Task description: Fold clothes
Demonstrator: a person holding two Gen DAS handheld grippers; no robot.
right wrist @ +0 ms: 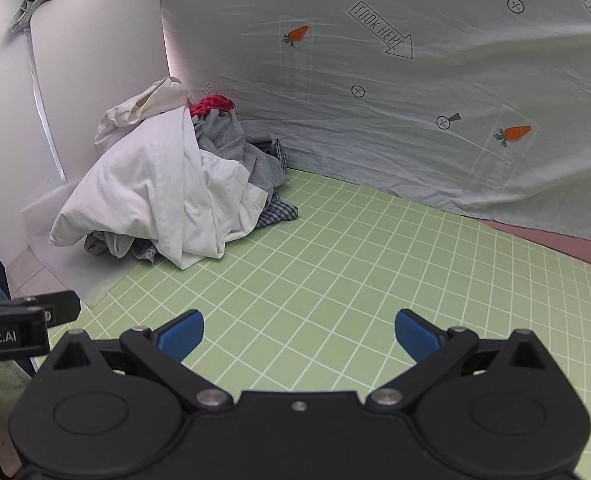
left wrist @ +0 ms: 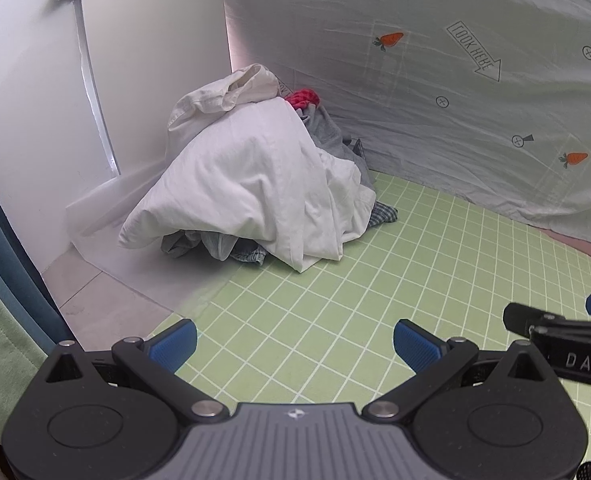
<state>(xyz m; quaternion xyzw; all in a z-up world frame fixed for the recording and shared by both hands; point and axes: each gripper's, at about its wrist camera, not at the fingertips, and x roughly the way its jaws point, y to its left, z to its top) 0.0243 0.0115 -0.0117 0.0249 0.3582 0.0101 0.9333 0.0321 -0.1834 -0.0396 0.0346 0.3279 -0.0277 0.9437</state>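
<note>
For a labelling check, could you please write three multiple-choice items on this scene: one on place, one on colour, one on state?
1. Where is the clothes pile?
A. far corner, by the white panel
B. between the fingers
C. on the pink strip

2. What colour is the gridded mat?
A. blue
B. light green
C. red

3. How is the left hand-held gripper?
A. shut on cloth
B. shut, holding nothing
C. open, holding nothing

Answers: 1 A, the pile leans against the panel; 2 B, green with white lines; 3 C, its blue pads stand apart over bare mat.
</note>
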